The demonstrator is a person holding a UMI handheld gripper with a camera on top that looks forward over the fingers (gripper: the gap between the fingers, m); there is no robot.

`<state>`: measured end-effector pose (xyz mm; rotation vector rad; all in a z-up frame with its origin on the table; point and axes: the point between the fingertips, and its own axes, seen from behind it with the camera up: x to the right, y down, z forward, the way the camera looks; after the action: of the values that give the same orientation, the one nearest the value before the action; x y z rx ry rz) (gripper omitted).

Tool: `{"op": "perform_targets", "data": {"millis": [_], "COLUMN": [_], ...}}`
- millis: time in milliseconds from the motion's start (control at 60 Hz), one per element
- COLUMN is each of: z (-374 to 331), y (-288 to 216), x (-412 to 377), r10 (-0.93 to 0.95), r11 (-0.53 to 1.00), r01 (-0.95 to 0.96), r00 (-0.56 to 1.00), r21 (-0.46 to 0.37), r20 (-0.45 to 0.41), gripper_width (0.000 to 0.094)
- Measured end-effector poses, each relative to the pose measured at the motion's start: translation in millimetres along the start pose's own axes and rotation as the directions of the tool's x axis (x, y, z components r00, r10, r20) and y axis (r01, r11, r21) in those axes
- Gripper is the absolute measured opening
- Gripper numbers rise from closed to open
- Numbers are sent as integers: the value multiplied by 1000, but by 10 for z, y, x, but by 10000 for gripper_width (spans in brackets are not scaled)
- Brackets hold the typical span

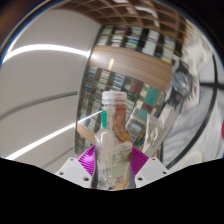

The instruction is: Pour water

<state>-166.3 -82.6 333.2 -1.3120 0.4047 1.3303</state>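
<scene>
A clear plastic water bottle [112, 140] with no cap on its open neck stands upright between my gripper's [112, 166] two fingers. Both magenta pads [88, 160] press on its sides, so the gripper is shut on the bottle and holds it up in the air. The view looks steeply upward past the bottle's mouth [115, 97]. The bottle's bottom is hidden below the fingers.
A white ceiling or wall [50, 80] fills the left. Shelves with books or boxes [135, 60] stand behind the bottle. A person's light sleeve [195, 110] shows at the right.
</scene>
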Motion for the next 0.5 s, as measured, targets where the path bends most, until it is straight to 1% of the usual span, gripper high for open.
{"op": "perform_targets", "data": {"millis": [33, 67, 100, 133, 183, 233, 317, 383, 433, 500], "z": [46, -69, -40, -162, -221, -312, -542, -693, -818, -948], "y": [-89, -317, -395, -584, -730, -857, -1041, -1037, -1059, -1049], "x": [-58, -9, 5, 101, 210, 446, 1053, 1358, 1771, 2113], "r10": [-143, -275, -404, -515, -654, -754, -855, -896, -915, -925], "r11": [990, 961, 914, 856, 752, 649, 503, 420, 378, 355], "r01": [143, 276, 406, 518, 658, 756, 842, 859, 855, 831], "r00": [989, 960, 910, 851, 739, 625, 452, 340, 285, 245], "r21": [9, 14, 8, -1, -32, -87, -194, -294, -356, -428], "r20": [-24, -49, -90, -106, -161, -203, -255, -285, -287, -290], "gripper_width": [427, 426, 425, 426, 427, 426, 426, 425, 426, 427]}}
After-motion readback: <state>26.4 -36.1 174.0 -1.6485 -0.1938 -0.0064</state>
